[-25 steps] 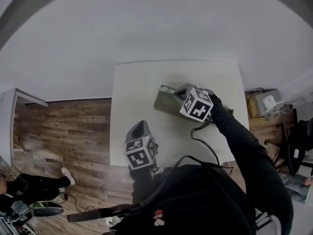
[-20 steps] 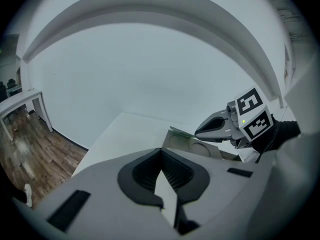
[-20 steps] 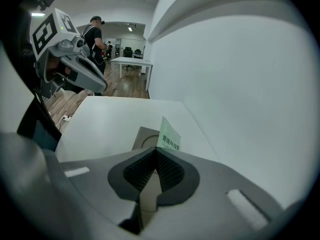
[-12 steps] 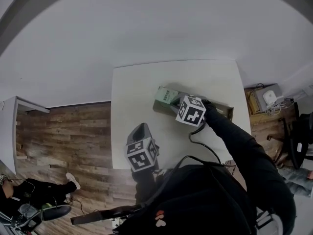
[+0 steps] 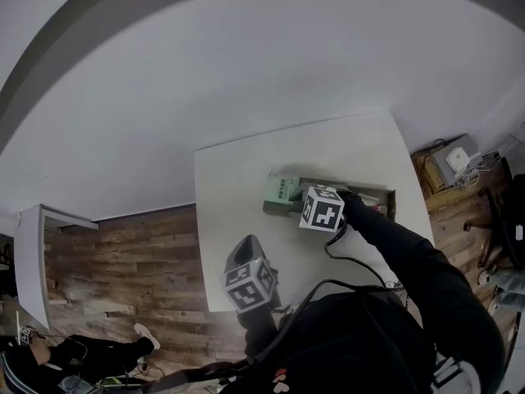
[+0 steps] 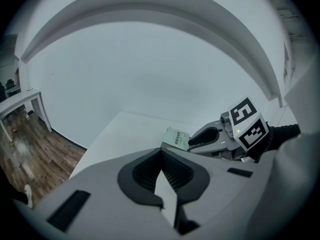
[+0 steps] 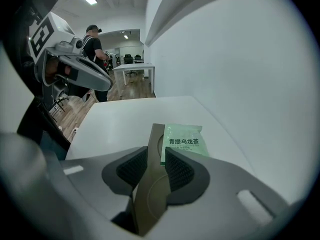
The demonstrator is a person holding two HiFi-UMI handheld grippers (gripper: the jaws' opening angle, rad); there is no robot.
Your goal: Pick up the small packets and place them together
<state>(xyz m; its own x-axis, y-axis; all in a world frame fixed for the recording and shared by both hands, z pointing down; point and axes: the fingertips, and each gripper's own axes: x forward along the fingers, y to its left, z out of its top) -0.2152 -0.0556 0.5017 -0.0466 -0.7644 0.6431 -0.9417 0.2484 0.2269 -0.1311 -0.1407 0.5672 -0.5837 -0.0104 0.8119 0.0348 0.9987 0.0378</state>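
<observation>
Green pkt (image 7: 184, 143) on tray (image 7: 157, 134) end

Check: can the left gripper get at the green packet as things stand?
Probably yes: bare table lies between the left gripper and the green packet, though the right gripper hovers close beside it.

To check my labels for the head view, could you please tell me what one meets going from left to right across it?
White desk → left tongs → green packet → right tongs, whose jaws have just been opening, the packet lying free just beyond them and nothing gripped → box on the floor.
</observation>
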